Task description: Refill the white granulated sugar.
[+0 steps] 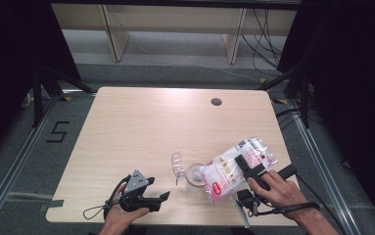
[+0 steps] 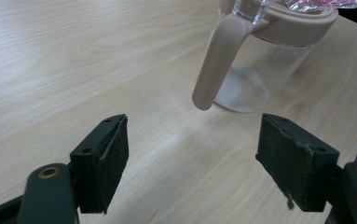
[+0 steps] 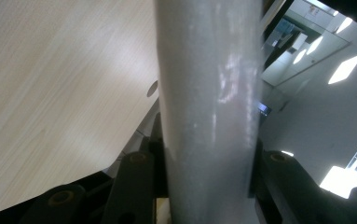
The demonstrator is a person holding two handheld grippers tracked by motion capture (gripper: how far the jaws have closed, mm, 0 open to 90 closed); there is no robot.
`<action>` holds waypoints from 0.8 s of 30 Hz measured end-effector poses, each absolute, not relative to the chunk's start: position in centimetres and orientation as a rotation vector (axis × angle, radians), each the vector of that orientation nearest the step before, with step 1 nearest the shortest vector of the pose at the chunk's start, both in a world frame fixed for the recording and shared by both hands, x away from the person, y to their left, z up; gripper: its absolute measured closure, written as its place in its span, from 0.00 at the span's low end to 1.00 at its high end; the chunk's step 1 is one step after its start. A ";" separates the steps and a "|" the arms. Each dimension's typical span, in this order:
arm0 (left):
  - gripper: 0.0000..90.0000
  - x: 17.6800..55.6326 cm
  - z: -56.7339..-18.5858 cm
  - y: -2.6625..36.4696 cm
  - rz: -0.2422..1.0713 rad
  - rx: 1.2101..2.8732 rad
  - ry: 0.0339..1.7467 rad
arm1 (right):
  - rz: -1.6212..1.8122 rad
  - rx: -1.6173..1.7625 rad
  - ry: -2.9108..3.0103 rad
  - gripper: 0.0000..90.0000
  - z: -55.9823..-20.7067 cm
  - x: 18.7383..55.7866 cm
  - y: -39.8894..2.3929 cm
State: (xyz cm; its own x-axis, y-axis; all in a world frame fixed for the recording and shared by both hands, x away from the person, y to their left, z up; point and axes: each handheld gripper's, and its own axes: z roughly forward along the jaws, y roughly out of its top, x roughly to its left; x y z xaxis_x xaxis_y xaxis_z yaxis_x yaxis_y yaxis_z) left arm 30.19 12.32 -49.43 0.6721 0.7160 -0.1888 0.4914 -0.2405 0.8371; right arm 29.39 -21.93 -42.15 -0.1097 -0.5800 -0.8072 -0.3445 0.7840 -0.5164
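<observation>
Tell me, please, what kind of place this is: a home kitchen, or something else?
Probably a lab or recording studio, not a kitchen. The wooden table stands on a metal rail frame, black curtains hang at both sides, cables lie on the floor behind, and a taped number marks the floor.

High view: table (image 1: 141, 127) evenly lit from overhead, surroundings nearly black, image soft. Left gripper view is sharp at the jaws, with glare on the wood far ahead-left. Right gripper view: bag (image 3: 209, 107) between jaws blurred, ceiling lights blown out.
</observation>
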 end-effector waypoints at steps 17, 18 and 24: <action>0.27 30.2 -49.4 12.3 0.285 1.899 0.945 | -0.232 -0.738 1.720 0.77 -42.2 29.4 -21.9; 0.27 30.2 -49.4 12.3 0.285 1.899 0.946 | -0.233 -0.738 1.720 0.77 -42.1 29.4 -21.9; 0.27 30.2 -49.4 12.3 0.289 1.899 0.952 | -0.231 -0.743 1.716 0.78 -42.2 29.4 -21.9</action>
State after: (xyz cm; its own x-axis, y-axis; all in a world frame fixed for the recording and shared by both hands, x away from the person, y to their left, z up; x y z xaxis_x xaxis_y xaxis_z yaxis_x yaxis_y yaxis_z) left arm 30.17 12.32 -49.43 0.6676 0.7202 -0.1889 0.4934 -0.2379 0.8366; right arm 29.39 -21.94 -42.19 -0.1053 -0.5864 -0.8031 -0.3529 0.7771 -0.5211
